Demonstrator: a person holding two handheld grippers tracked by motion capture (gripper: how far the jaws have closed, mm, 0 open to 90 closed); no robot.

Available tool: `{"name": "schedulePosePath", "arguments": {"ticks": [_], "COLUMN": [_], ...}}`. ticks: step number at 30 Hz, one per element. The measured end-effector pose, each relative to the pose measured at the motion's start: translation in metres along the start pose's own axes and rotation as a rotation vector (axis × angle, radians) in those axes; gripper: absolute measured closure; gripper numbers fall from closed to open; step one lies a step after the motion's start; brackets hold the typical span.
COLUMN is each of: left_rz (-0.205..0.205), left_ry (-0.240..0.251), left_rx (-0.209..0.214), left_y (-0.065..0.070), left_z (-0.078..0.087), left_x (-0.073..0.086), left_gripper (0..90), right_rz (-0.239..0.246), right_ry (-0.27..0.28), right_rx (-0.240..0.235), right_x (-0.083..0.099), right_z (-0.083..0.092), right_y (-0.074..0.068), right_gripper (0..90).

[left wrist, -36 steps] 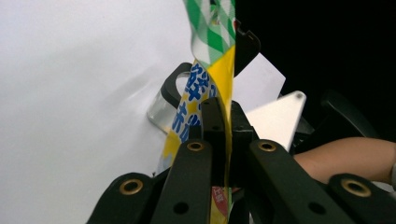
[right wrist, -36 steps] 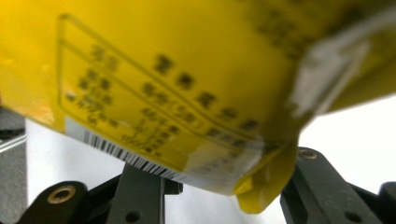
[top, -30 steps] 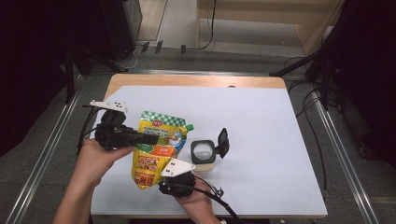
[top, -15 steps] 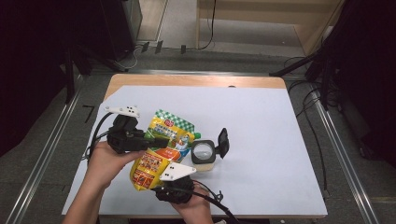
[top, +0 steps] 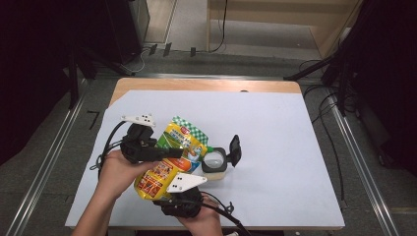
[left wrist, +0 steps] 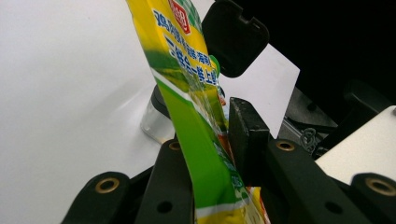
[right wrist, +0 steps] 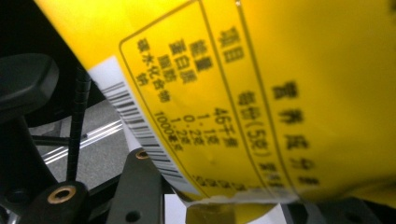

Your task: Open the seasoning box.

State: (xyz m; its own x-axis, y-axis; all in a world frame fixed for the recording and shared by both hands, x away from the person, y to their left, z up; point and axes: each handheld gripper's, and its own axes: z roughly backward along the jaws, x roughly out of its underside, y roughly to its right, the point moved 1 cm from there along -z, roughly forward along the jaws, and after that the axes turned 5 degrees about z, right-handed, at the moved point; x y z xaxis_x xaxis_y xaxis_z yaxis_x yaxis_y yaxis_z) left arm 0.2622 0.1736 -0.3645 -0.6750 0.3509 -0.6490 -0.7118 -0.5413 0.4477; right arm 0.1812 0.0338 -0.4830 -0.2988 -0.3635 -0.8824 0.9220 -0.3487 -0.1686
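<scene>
A yellow and green pouch (top: 169,164) is held up over the white sheet, tilted, its top end close to a small clear container (top: 215,162). The container's black lid (top: 235,150) stands flipped open. My left gripper (top: 175,152) comes in from the left and is shut on the pouch's upper part; its jaws have just been opening a little, with the pouch (left wrist: 187,93) still pressed between the pads (left wrist: 245,135). My right gripper (top: 164,189) grips the pouch's bottom end from below. In the right gripper view the pouch's printed back (right wrist: 280,93) sits right above my right gripper (right wrist: 224,200).
The white sheet (top: 280,147) covers a wooden table whose far edge (top: 206,84) shows beyond it. The container (left wrist: 154,123) and its lid (left wrist: 233,39) lie just beyond the left jaws. Metal rails run along both sides of the table.
My left gripper has moved right with the pouch. The pouch has tilted, and its top has come closer to the open container. The right hand has stayed in place.
</scene>
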Motion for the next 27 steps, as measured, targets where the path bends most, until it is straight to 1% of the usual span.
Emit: {"name": "schedulePosePath", "arguments": {"ticks": [2, 4, 8, 11, 13, 16, 22, 24, 25, 27], "left_rz": [-0.004, 0.001, 0.020, 0.025, 0.023, 0.029, 0.045, 0.053, 0.056, 0.054], "left_ry": [0.004, 0.009, 0.012, 0.007, 0.003, -0.004, -0.016, -0.021, -0.027, -0.041], "left_rx": [-0.003, -0.003, -0.003, -0.012, -0.018, -0.020, -0.009, -0.003, 0.006, 0.008], "left_y": [0.000, 0.000, -0.002, -0.001, 0.000, 0.000, -0.002, -0.003, -0.004, -0.004], "left_z": [-0.003, -0.005, -0.009, -0.012, -0.013, -0.016, -0.018, -0.018, -0.018, -0.018], "left_x": [0.000, 0.000, 0.001, 0.000, 0.000, 0.000, -0.001, -0.001, -0.001, -0.001], "left_gripper": [78.3, 77.9, 77.7, 77.5, 77.3, 76.7, 75.2, 75.8, 76.2, 75.9], "right_rz": [-0.002, 0.007, 0.001, -0.002, 0.005, -0.004, -0.007, -0.001, -0.006, -0.010], "right_ry": [0.003, 0.006, 0.006, 0.003, 0.001, -0.003, -0.002, 0.000, -0.002, -0.006], "right_rx": [-0.005, 0.001, 0.001, 0.002, 0.005, 0.004, 0.002, 0.004, 0.001, -0.004], "right_x": [0.000, 0.000, 0.000, 0.000, 0.001, 0.001, 0.001, 0.001, 0.001, 0.002], "right_z": [0.000, 0.001, 0.001, 0.001, 0.001, 0.002, 0.003, 0.003, 0.003, 0.003], "right_y": [0.000, 0.000, 0.001, 0.001, 0.002, 0.001, 0.002, 0.003, 0.003, 0.002], "right_gripper": [63.3, 63.5, 63.8, 63.7, 63.6, 63.6, 63.9, 64.0, 64.1, 64.2]}}
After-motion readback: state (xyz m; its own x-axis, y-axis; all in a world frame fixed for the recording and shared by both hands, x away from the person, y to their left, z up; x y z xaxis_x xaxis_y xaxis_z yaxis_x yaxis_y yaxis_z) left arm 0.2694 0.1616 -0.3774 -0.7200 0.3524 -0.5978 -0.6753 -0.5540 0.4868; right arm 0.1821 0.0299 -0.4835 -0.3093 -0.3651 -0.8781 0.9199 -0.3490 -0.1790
